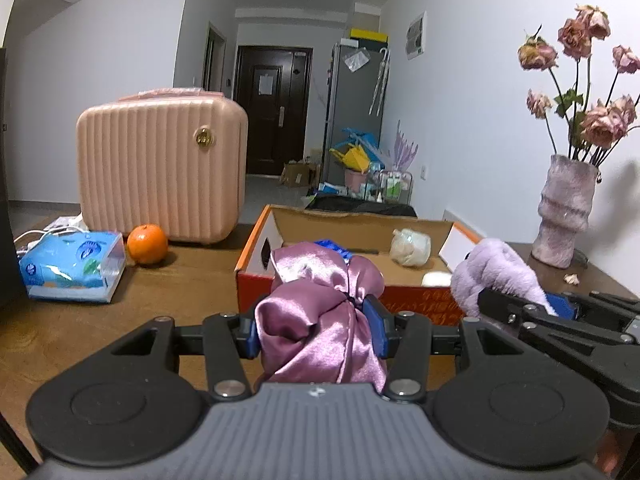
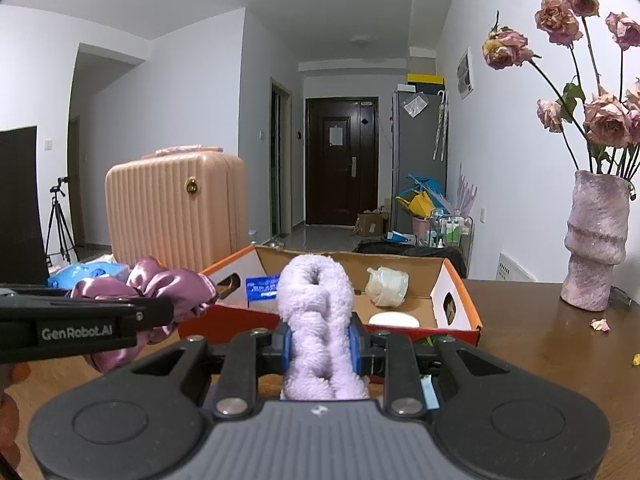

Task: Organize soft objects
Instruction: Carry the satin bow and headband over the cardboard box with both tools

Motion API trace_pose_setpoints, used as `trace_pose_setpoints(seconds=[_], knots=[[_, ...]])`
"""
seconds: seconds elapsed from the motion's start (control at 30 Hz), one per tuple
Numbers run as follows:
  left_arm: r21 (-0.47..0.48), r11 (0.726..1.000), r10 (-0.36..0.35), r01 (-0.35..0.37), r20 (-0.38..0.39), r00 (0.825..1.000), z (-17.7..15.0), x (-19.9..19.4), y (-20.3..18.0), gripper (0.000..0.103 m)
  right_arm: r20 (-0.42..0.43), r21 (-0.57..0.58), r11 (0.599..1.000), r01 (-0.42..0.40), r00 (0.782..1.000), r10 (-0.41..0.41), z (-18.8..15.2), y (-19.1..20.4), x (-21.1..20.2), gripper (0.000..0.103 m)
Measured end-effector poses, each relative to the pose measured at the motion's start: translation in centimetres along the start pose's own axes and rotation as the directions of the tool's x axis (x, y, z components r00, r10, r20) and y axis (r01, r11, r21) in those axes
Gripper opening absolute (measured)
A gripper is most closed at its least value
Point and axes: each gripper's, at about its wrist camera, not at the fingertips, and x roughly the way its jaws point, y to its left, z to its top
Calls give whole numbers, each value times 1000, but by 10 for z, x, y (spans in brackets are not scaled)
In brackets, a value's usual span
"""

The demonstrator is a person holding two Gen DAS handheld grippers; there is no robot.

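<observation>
My left gripper (image 1: 316, 330) is shut on a purple satin scrunchie (image 1: 320, 312), held above the table just before the near wall of an open orange cardboard box (image 1: 264, 236). My right gripper (image 2: 320, 346) is shut on a fluffy lilac scrunchie (image 2: 316, 312), also in front of the box (image 2: 460, 280). In the left wrist view the lilac scrunchie (image 1: 496, 276) shows at the right. In the right wrist view the satin scrunchie (image 2: 160, 284) shows at the left. The box holds a cream soft ball (image 1: 410, 246), a white soft piece (image 1: 436, 279) and something blue (image 1: 332, 245).
A pink ribbed case (image 1: 160, 168), an orange (image 1: 147, 244) and a blue tissue pack (image 1: 72, 266) sit at the left of the wooden table (image 1: 180, 280). A pink vase of dried roses (image 1: 564, 212) stands at the right near the wall.
</observation>
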Motion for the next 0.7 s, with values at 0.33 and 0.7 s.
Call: trace_pose_setpoints(seconds=[0.33,0.7], knots=[[-13,1000,-8,9,26,1000,14,5,-15,50,37,6,1000,15,999,-15,15,-13,2,25],[-7,1000,-6,6,49,999,28,19,-25,50,47,-3,1000,27,999,-27,29,-26,19,25]])
